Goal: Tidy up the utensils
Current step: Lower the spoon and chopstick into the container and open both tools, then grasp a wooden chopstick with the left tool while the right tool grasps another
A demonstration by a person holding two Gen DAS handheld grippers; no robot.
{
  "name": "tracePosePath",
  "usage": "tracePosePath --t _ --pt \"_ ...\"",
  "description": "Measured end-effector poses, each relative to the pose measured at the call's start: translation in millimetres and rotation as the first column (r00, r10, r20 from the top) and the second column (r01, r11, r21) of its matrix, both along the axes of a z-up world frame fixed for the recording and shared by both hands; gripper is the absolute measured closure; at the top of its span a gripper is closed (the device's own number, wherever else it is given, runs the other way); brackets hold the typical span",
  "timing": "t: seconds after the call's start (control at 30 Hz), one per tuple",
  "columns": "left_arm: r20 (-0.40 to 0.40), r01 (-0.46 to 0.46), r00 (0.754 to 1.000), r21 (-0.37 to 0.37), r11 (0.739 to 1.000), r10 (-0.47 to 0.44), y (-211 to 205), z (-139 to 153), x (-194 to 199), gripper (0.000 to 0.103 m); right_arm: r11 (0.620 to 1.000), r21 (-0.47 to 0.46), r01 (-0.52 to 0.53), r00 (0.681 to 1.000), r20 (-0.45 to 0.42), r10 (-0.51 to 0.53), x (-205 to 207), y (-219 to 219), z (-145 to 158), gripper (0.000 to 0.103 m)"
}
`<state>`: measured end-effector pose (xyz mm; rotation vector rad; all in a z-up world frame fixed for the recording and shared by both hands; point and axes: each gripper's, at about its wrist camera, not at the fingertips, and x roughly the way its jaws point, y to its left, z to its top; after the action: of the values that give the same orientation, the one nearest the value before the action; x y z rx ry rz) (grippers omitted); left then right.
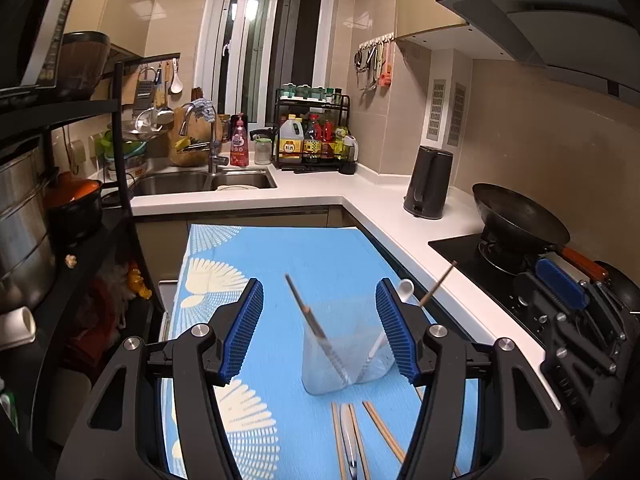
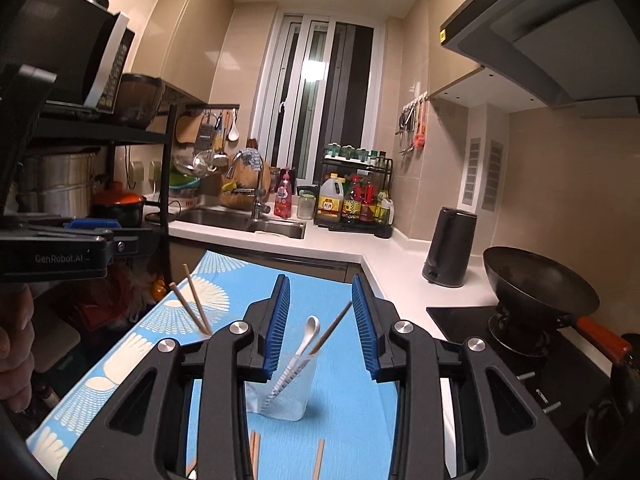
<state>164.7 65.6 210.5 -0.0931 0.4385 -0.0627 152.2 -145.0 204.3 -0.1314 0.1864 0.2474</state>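
Clearly legible on the side of your left gripper, as your right wrist camera sees it, is the white lettering "GenRobot.AI". A yellow-labelled jug on the black condiment rack carries print too small to read, and so does the yellow sticker on the range hood.

Your utensils are split between two clear plastic cups and the blue patterned mat. Straight ahead of your right gripper, the nearer cup stands upright on the mat and holds a white spoon and one brown chopstick, both leaning out over its rim. From your left wrist camera, the cup shows a dark-tipped chopstick slanting left, blurred, and the spoon and a chopstick slanting right. Further left in the right view, a pair of chopsticks sticks up from behind your gripper's body; the second cup is hidden there. More wooden chopsticks and a pale utensil lie flat on the mat, nearest the cameras.

Your left gripper stands wide apart with nothing pinched, angled down at the mat; the cup sits beyond its blue pads. Your right gripper is parted more narrowly, also empty, pointing nearly level. Part of your hand shows at the left edge.
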Motion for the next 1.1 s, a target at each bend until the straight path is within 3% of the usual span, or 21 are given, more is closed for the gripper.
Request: tracePosePath --t 0.1,0.2,0.27,0.37,0.5,0.67,0.73,0.9,1.1 --pt "-0.008 0.0 1.0 -0.018 1.0 0.0 3.1 -10.8 -20.0 0.048 0.999 0.037 -0.005 1.0 -0.011 0.005 -21.3 -11.3 -1.5 0.07" --pt "-0.037 0.007 0.999 -0.046 0.999 -0.008 5.0 -30.5 -37.9 0.063 0.999 0.044 -0.012 1.0 -0.023 0.013 -39.9 -19.2 -11.3 0.07" --pt "-0.065 0.01 0.998 -0.061 0.998 -0.014 5.3 -48.2 -49.4 0.08 0.999 0.044 -0.014 1.0 -0.02 0.014 -53.2 -24.4 -21.4 0.071" --pt "-0.098 0.008 0.995 -0.076 0.997 -0.016 3.7 -78.0 -65.5 0.087 0.999 0.035 0.0 0.999 -0.046 0.002 -66.5 -31.9 -39.1 0.071" --pt "-0.14 -0.01 0.99 -0.085 0.996 -0.002 -3.2 -128.8 -85.5 0.088 0.997 0.07 0.025 0.987 -0.162 -0.014 -74.7 -44.9 -72.7 0.078" --pt "-0.247 -0.015 0.969 -0.12 0.993 -0.016 -21.3 -193.7 -107.8 0.088 0.996 0.074 0.04 0.95 -0.312 -0.015 -85.9 -44.8 -139.1 0.079" --pt "-0.27 -0.003 0.962 -0.099 0.995 -0.024 -30.7 -208.2 -115.3 0.088 0.997 0.07 0.043 0.936 -0.353 -0.016 -89.1 -44.4 -162.5 0.079" --pt "-0.317 0.022 0.948 -0.06 0.998 -0.039 -39.9 -227.8 -117.5 0.088 0.995 0.079 0.061 0.898 -0.44 -0.02 -86.8 -47.7 -202.5 0.079" --pt "-0.323 0.036 0.946 -0.007 0.999 -0.036 -49.7 -235.5 -117.7 0.088 0.995 0.069 0.067 0.875 -0.484 -0.026 -81.3 -45.8 -220.6 0.079"
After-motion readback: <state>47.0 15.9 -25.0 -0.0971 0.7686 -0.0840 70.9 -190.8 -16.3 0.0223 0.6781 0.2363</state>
